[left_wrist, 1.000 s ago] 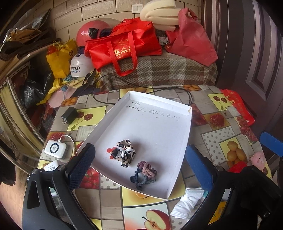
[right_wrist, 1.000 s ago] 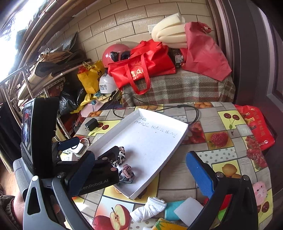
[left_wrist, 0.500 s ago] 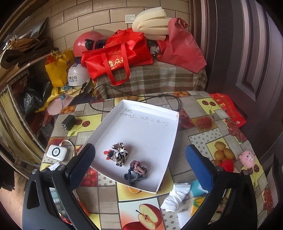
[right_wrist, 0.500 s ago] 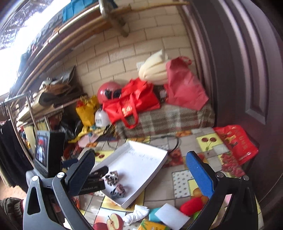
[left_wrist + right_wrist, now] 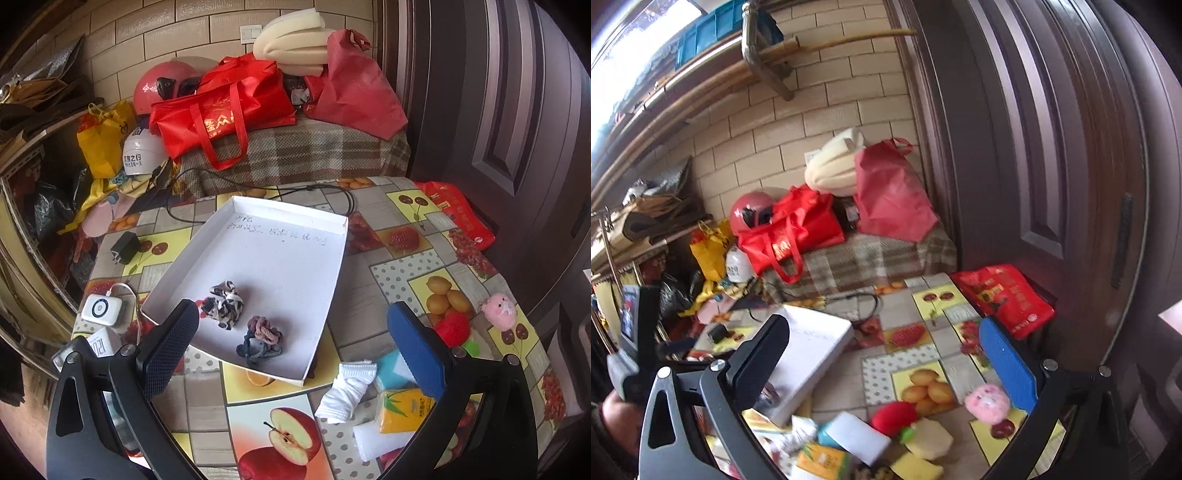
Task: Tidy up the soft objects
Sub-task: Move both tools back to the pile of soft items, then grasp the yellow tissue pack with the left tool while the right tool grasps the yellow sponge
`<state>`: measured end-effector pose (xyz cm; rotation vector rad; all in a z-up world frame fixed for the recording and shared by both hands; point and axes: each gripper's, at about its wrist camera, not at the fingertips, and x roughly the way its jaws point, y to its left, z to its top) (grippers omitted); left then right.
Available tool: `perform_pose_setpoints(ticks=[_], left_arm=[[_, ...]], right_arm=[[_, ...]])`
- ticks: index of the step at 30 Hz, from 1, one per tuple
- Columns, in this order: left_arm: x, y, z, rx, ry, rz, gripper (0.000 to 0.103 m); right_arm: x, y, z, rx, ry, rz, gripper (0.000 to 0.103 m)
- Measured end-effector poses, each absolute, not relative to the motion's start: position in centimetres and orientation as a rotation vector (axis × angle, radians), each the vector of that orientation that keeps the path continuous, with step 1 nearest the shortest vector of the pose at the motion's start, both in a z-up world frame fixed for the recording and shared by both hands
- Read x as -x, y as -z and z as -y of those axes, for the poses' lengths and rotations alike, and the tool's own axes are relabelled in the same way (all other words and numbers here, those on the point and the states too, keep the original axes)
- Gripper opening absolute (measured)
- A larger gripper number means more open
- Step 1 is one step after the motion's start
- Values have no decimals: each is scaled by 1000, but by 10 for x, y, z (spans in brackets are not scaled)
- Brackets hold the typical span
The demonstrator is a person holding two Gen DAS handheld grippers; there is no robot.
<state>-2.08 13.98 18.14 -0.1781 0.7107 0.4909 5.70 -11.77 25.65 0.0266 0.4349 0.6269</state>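
A white tray (image 5: 288,229) lies on the fruit-patterned table and holds a black-and-white scrunchie (image 5: 225,304) and a pink and blue scrunchie (image 5: 260,341). My left gripper (image 5: 291,350) hangs open above the tray's near end, empty. Right of the tray lie a white sock (image 5: 347,391), a tissue pack (image 5: 404,410), a red plush fruit (image 5: 452,328) and a pink plush pig (image 5: 498,310). My right gripper (image 5: 886,362) is open and empty, raised over the table's right half, above the pink plush pig (image 5: 988,402), red plush fruit (image 5: 894,422) and sponges (image 5: 857,435).
A charger (image 5: 125,247), a white power bank (image 5: 101,310) and a small clock (image 5: 99,347) sit left of the tray; a black cable (image 5: 258,192) runs behind it. Red bags (image 5: 225,110) and a helmet (image 5: 159,88) pile on a checked bench. A brown door (image 5: 1052,147) stands right.
Both grippers have pulled back and up from the tray. The right wrist view has swung right and tilted upward, now showing the door and the soft items on the table's right.
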Motion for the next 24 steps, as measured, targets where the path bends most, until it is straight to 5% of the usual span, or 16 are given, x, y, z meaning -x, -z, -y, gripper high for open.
perform_pose_setpoints(ticks=[12, 24], left_arm=[[36, -49, -106, 336, -306, -1043, 103], [-2, -41, -60, 221, -98, -1085, 103]], right_arm=[[-68, -90, 132, 134, -530, -949, 103], [-85, -64, 121, 237, -637, -964, 100]])
